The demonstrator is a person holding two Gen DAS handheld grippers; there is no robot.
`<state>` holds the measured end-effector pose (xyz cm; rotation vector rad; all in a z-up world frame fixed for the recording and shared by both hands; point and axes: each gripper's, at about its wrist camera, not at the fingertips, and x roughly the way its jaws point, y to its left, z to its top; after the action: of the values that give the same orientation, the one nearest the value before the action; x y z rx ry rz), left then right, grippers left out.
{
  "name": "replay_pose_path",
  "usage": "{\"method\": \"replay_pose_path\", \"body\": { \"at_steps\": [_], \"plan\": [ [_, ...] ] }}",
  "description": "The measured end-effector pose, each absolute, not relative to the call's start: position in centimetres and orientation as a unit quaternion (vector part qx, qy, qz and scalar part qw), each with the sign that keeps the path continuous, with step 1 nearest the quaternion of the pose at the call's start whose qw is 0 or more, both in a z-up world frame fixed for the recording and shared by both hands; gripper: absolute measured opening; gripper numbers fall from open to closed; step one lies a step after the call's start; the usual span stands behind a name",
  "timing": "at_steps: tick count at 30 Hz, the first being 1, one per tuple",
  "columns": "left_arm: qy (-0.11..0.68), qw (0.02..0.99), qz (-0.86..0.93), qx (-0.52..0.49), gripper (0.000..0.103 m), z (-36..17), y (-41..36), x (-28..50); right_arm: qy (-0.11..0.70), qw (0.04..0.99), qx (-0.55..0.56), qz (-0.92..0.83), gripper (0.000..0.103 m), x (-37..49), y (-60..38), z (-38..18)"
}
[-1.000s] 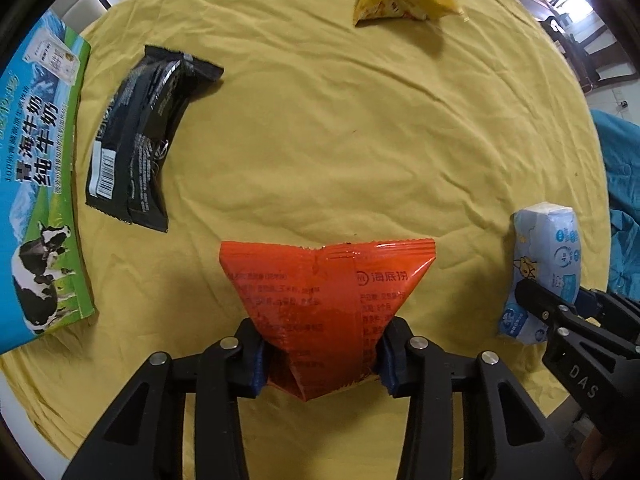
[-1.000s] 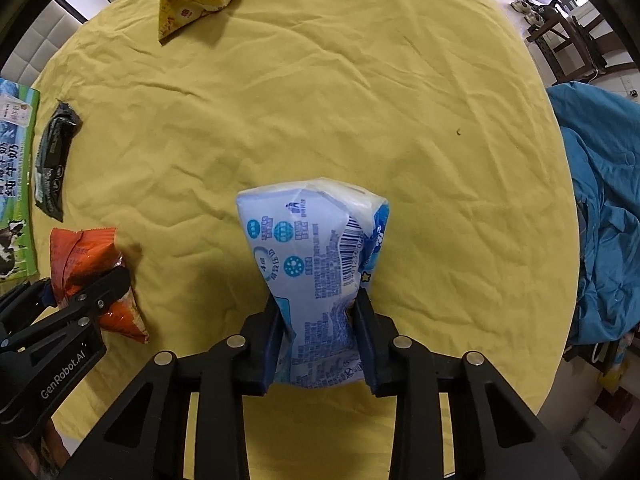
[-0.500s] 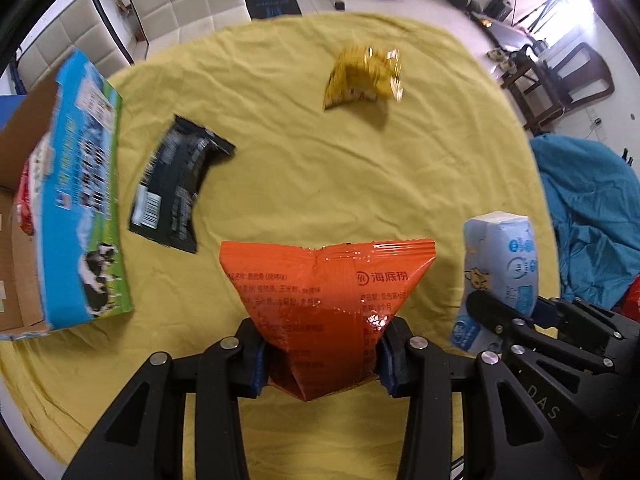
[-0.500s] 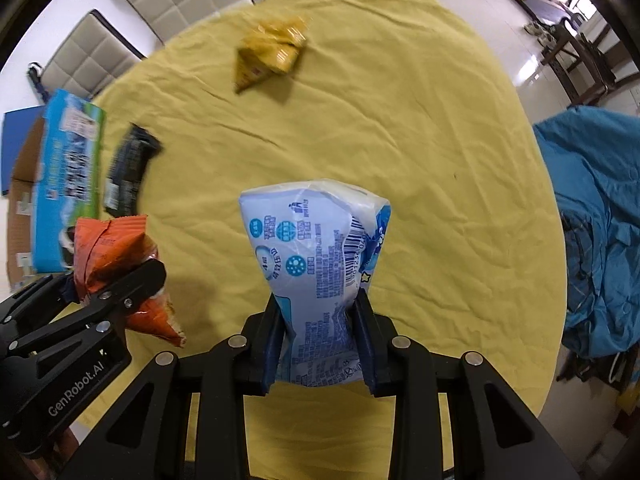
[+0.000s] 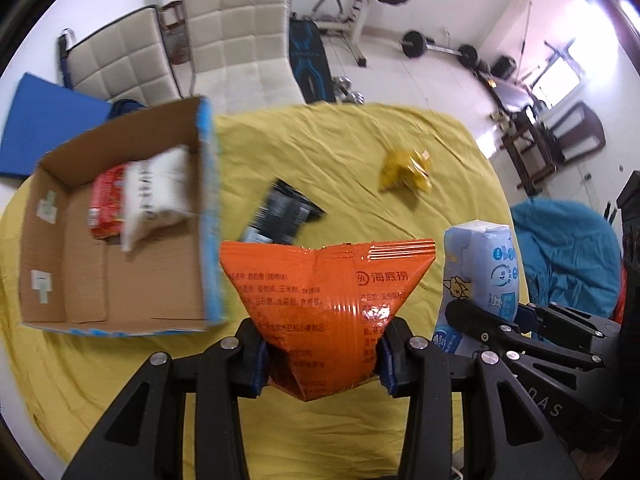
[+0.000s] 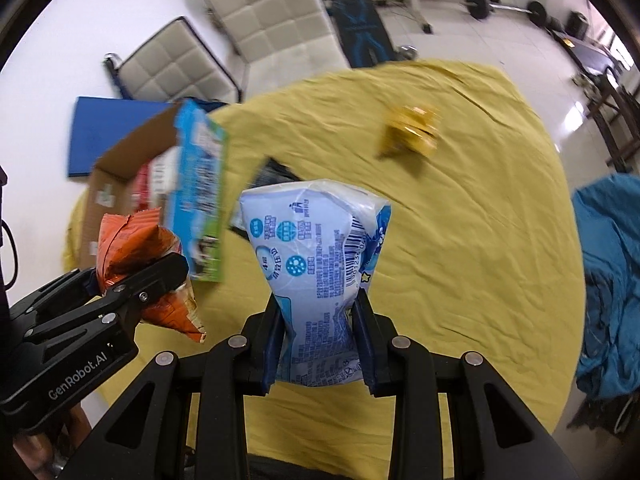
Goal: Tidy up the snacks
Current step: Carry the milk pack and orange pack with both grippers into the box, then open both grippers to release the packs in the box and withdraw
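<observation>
My left gripper (image 5: 322,354) is shut on an orange snack packet (image 5: 326,300), held up above the yellow tablecloth. My right gripper (image 6: 320,344) is shut on a pale blue and white packet (image 6: 316,248), also lifted. Each view shows the other gripper and its packet at the side: the blue packet (image 5: 480,272) on the right, the orange packet (image 6: 140,256) on the left. An open cardboard box with blue printed sides (image 5: 208,216) stands at the left and holds a red packet (image 5: 106,204) and a white packet (image 5: 156,192). A black packet (image 5: 280,212) and a yellow packet (image 5: 406,170) lie on the cloth.
The round table carries a yellow cloth (image 5: 360,136). Two beige padded chairs (image 5: 236,32) stand behind it, with a blue mat (image 5: 40,128) on the floor at the left. Blue fabric (image 5: 568,256) lies to the right of the table, and weights and a bench stand farther back.
Both grippers have risen and tilted up with their packets, so the box's inside, the chairs and the room now show. The table's packets have not moved.
</observation>
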<state>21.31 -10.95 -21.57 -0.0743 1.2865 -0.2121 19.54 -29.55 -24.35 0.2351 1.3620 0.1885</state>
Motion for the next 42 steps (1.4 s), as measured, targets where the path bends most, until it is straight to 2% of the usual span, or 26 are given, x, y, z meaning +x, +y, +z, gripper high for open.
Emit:
{"method": "replay_pose_path", "body": {
  "at_steps": [11,16,22,32,42],
  "plan": [
    [0.59,0.805,-0.043,-0.051,0.039,-19.7,3.6,23.3,0.618,0.765,0.075,0.162,0.034,23.2,-14.9,-21.8],
    [0.601,0.797,-0.017,-0.052,0.039,-21.2,9.7,25.1,0.636,0.75,0.058,0.174,0.034,25.5,-8.4,-24.0],
    [0.632,0.772,0.005,-0.063,0.039,-25.3,15.7,27.7,0.673,0.721,0.046,0.159,0.034,28.6,-3.3,-29.8],
    [0.673,0.737,0.02,-0.051,0.039,-33.0,19.4,33.4,0.729,0.672,0.006,0.129,0.034,29.9,0.8,-38.2],
    [0.698,0.715,0.022,-0.023,0.039,-37.4,19.4,38.0,0.751,0.652,-0.008,0.107,0.036,31.1,2.1,-42.2]
  ]
}}
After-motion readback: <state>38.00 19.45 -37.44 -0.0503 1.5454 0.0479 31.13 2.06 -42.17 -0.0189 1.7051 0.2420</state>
